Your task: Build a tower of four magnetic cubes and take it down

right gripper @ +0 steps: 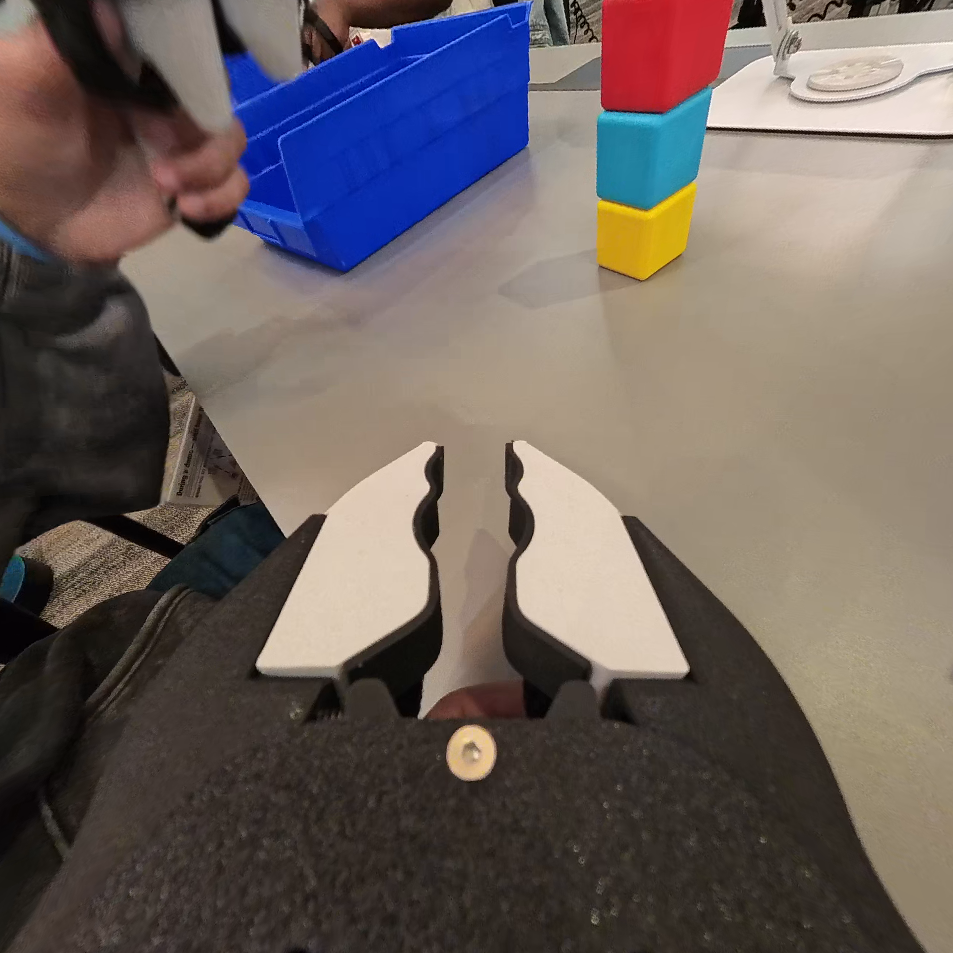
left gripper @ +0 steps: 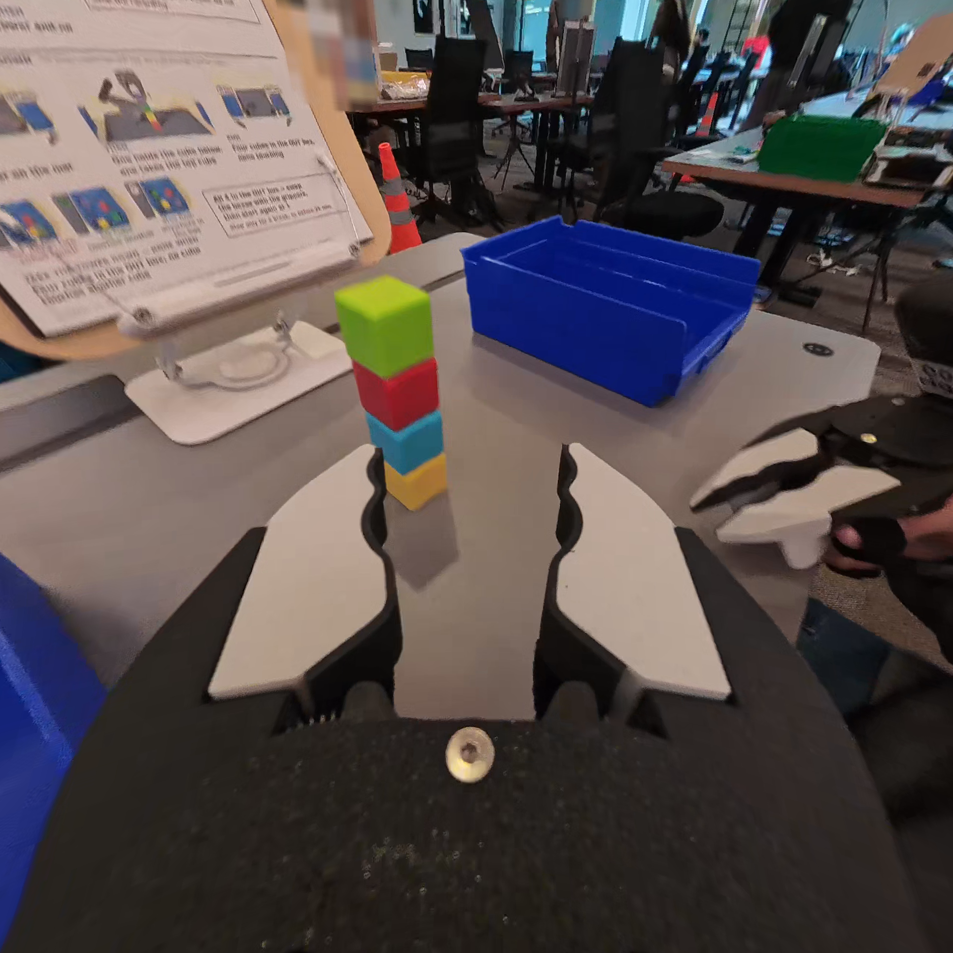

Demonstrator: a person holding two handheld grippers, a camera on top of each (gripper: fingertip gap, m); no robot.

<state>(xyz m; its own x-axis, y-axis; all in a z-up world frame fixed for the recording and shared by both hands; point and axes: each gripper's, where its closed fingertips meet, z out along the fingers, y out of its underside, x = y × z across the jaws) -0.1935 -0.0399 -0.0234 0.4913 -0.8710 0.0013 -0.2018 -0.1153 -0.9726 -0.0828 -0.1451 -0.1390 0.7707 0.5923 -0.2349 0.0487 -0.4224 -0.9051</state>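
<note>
Left gripper (left gripper: 468, 451): jaws spread wide, nothing between them but bare grey table (left gripper: 495, 541). Held above the tabletop, tilted down and forward. Its left fingertip (left gripper: 361, 464) sits in front of the tower's base in the left wrist view; contact cannot be told.

Just ahead of the left jaws, a little to their left, the tower stands upright on the table: yellow cube (left gripper: 416, 480) at the bottom, then blue cube (left gripper: 407, 441), red cube (left gripper: 397, 392), green cube (left gripper: 384, 325) on top. Faces touching, each cube turned slightly off the next.

Right gripper (right gripper: 474, 446): jaws parted by a narrow gap, holding nothing. Held low near the table's near edge, pointing across the surface. In the left wrist view the right gripper (left gripper: 722, 510) shows off to the right, lying roughly level, a gloved hand (left gripper: 871, 541) behind it.

From the right jaws, the tower is well ahead and to the right; only the yellow cube (right gripper: 644, 232), blue cube (right gripper: 651, 147) and red cube (right gripper: 662, 51) fit in view. The left gripper (right gripper: 247, 72) shows blurred at upper left, held in a hand (right gripper: 129, 170), high over the table.

Farther out: blue bin (left gripper: 608, 304) ahead and right of the left jaws, apart from the tower; seen ahead and left of the right jaws as the blue bin (right gripper: 392, 149). An instruction sheet (left gripper: 154, 154) on a white stand (left gripper: 227, 381) lies beyond the tower to the left.
</note>
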